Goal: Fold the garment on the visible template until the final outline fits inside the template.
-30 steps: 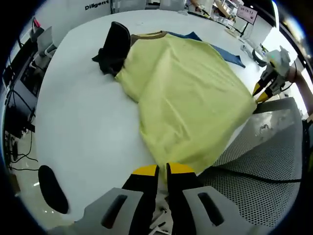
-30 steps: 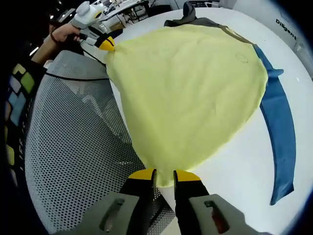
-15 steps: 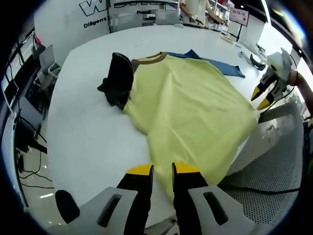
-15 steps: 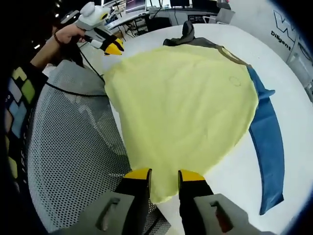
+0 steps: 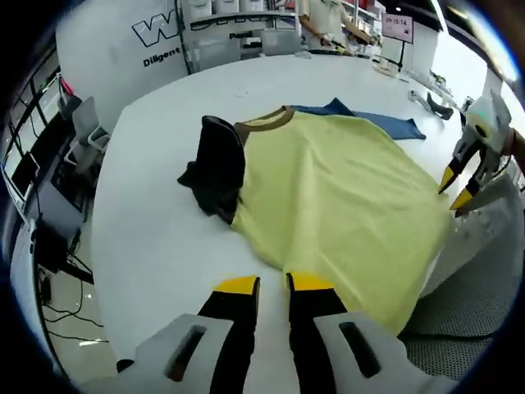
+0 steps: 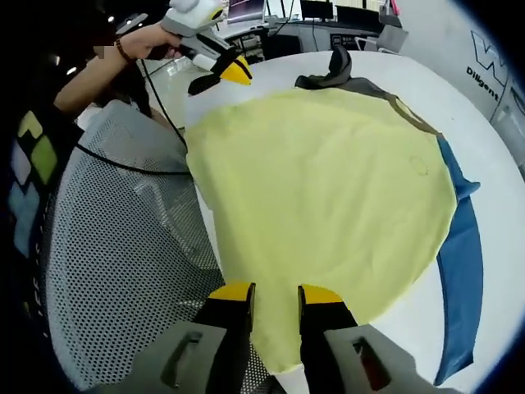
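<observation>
The round white worktop (image 5: 156,238) carries the pale yellow t-shirt with brown collar and black sleeve (image 5: 344,197), spread flat over a blue fabric template (image 6: 459,271) showing at 3 o'clock in the right gripper view. Its long axis runs collar to hem, hem overhanging towards a grey mesh chair (image 6: 107,263). Left claw (image 5: 262,285) and right claw (image 6: 265,290) are spread, holding nothing, apparently poised to pinch the hem for folding

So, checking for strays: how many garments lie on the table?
1: a yellow shirt with a dark sleeve, spread over the blue template. Anything beneath the shirt would be hidden.
</observation>
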